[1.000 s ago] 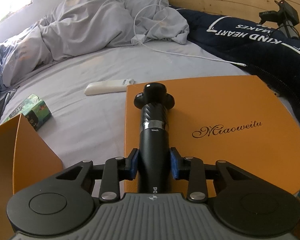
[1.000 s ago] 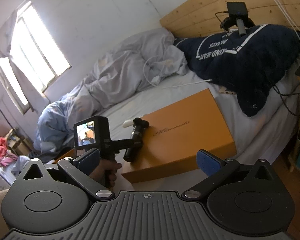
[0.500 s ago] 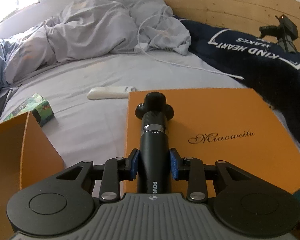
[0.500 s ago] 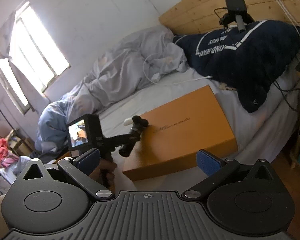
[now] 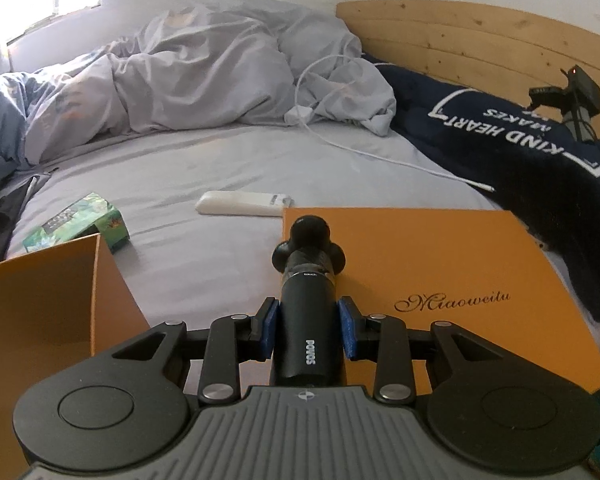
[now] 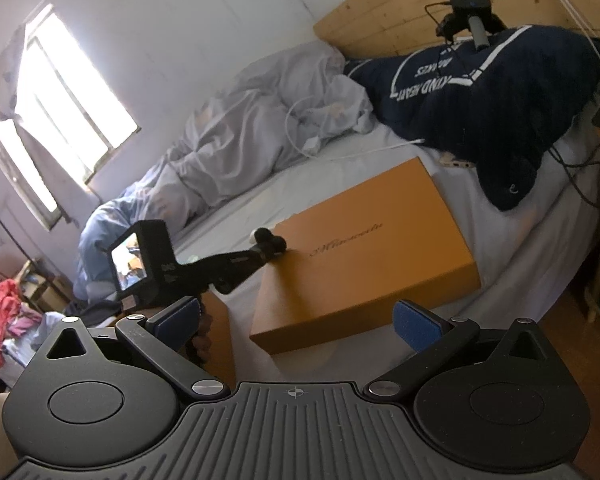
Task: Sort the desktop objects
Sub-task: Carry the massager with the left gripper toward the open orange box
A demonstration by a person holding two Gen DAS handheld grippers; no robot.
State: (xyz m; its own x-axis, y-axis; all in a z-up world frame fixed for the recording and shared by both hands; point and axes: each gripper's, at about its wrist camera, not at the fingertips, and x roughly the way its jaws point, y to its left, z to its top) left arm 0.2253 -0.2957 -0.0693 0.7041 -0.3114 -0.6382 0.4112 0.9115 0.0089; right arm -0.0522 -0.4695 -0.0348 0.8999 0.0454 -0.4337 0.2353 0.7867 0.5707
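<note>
My left gripper is shut on a black cylindrical device with a rounded knobbed head, held level above the left edge of the orange box lid. It also shows in the right wrist view, held out over the lid. An open orange box stands at the left. A white remote and a green carton lie on the grey sheet. My right gripper is open and empty, back from the bed's edge.
A crumpled grey duvet with a white charger cable lies at the back. A navy garment and a black camera on a stand sit by the wooden headboard. A window is at the left.
My left gripper has pulled back and up with the black device, so more of the open orange box shows at the left. My right gripper has stayed open and shifted slightly.
</note>
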